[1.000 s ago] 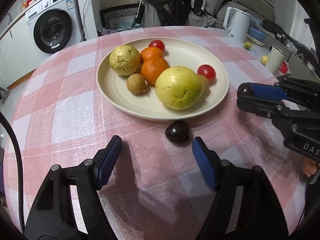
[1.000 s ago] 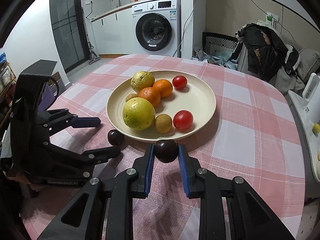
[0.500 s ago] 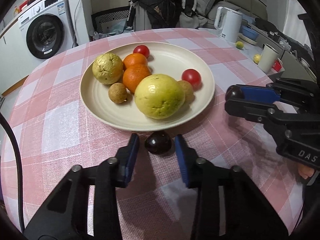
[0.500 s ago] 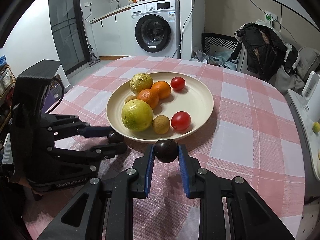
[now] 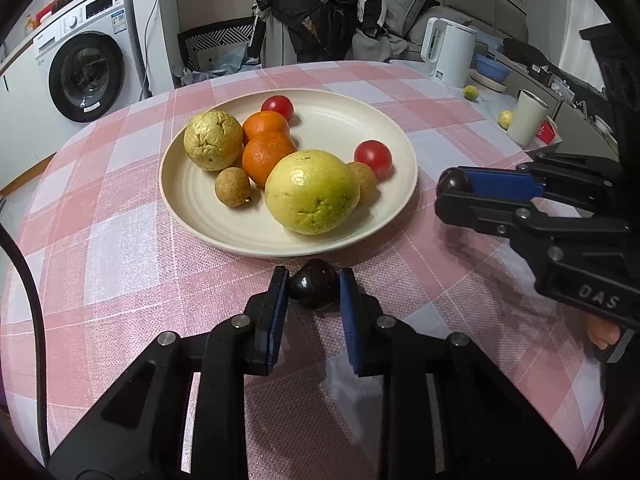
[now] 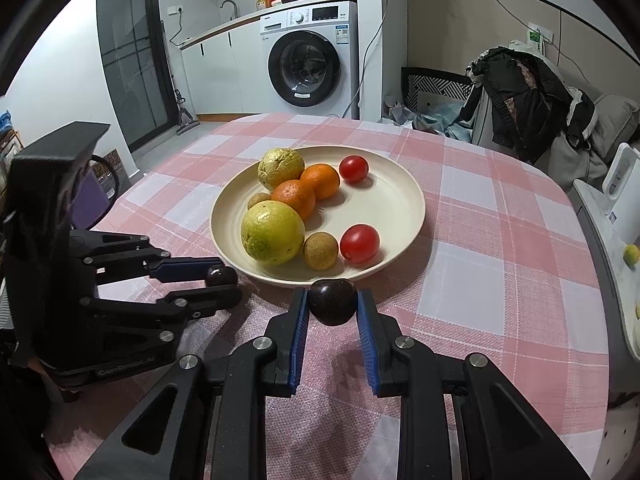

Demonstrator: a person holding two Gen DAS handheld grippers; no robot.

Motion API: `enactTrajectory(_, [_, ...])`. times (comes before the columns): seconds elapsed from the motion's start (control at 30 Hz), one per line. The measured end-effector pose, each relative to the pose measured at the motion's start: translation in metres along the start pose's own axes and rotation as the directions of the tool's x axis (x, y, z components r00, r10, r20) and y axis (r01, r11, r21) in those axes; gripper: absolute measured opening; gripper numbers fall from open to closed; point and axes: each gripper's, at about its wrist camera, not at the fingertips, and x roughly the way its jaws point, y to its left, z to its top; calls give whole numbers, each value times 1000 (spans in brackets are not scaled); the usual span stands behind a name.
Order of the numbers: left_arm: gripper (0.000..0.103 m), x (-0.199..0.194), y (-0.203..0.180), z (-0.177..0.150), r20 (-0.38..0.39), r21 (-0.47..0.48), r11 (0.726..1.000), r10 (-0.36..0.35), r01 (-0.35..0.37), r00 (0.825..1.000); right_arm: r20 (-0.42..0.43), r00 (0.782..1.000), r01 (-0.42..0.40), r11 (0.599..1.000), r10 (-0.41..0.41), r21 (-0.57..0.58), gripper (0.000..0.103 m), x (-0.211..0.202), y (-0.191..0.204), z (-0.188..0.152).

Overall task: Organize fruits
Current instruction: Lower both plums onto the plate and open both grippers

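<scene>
Both tools are clamped on small dark plums, just short of the near rim of the cream plate that sits on the round desk with its pink-and-white checked cloth. The left tool has its blue pads pressed against either side of one dark plum, which sits low over the cloth, right beside the plate's edge; whether it touches the cloth I cannot tell. The right tool grips a second dark plum in the same way, its pads tight on both flanks, the fruit just in front of the plate rim. From the left wrist view the right tool comes in from the right side, its plum showing as a dark ball at the fingertips. On the plate a large yellow-green guava lies nearest, with two oranges touching each other behind it and a wrinkled yellow passion fruit to their left. A brown longan rests in front of the passion fruit, and another one is tucked against the guava's right side. One cherry tomato lies by that longan, and another sits at the far side of the plate by the rear orange. Beyond the desk stands a white washing machine, and a white electric kettle sits on a counter to the right.
</scene>
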Motion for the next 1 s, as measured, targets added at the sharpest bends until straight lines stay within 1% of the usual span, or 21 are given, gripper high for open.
enactTrajectory(0.2, [22, -14, 1, -5, 32, 12, 1000, -28, 27, 999, 27, 1000, -6, 1000, 6, 6, 25, -4, -1, 0])
enactTrajectory(0.5, [22, -35, 10, -4, 95, -9, 999, -34, 35, 995, 96, 995, -21, 999, 19, 24, 25, -13, -3, 2])
enactTrajectory(0.63, [22, -43, 13, 0, 129, -21, 1000, -17, 20, 992, 139, 990, -23, 999, 17, 37, 25, -20, -4, 5])
enactTrajectory(0.83, [22, -53, 19, 7, 167, -32, 999, 29, -24, 985, 189, 982, -30, 998, 21, 49, 25, -28, -4, 10])
enactTrajectory(1.0, [22, -55, 26, 14, 187, -56, 998, 47, -37, 981, 196, 980, -47, 996, 32, 72, 25, -26, -5, 17])
